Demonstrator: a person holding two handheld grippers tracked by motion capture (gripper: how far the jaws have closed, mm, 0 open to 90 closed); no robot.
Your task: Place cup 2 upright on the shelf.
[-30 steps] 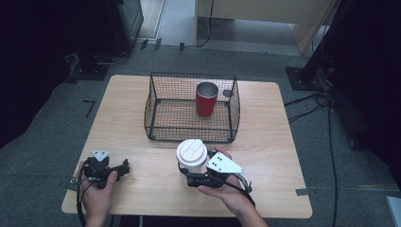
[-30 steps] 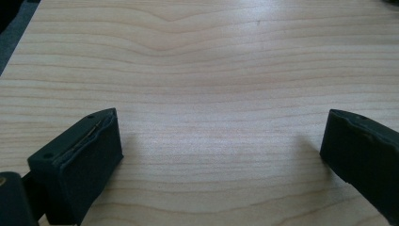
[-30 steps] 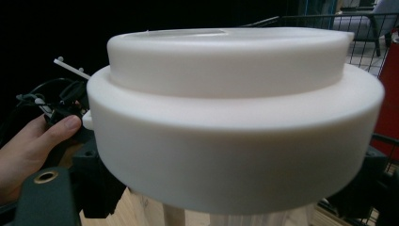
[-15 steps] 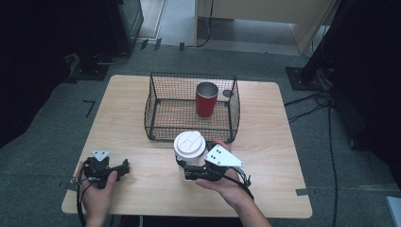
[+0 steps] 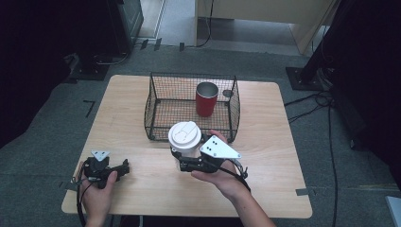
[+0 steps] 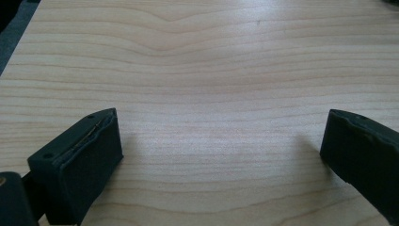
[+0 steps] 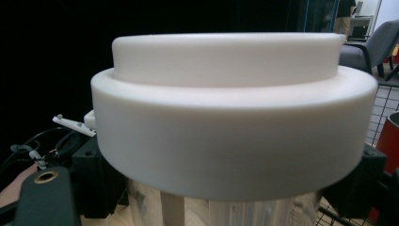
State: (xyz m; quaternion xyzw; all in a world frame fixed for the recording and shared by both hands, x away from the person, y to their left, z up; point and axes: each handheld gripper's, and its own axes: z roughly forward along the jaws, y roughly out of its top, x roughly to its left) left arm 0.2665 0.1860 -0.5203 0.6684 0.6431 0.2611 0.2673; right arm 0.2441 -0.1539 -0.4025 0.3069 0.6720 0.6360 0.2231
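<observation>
Right tongs (image 5: pixel 183 160) clamped on upright white-lidded cup (image 5: pixel 185 137), wire basket (image 5: pixel 161 118) just beyond, axis vertical; left tongs (image 5: pixel 124 169) open, idle on bench (image 5: pixel 269 156).

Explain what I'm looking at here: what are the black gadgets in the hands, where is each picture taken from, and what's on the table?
There is no robot arm here: a person holds a hand-operated two-jaw claw in each hand. The high view looks down on a wooden table from above the person's side. The other two pictures come from small cameras riding on the claws.

On the table stands a black wire basket with a red cup inside it.

The right claw is shut on a paper cup with a white lid, held just in front of the basket; the right claw's own camera sees that lid up close. The left claw sits near the table's front left, jaws open with bare wood between them.
</observation>
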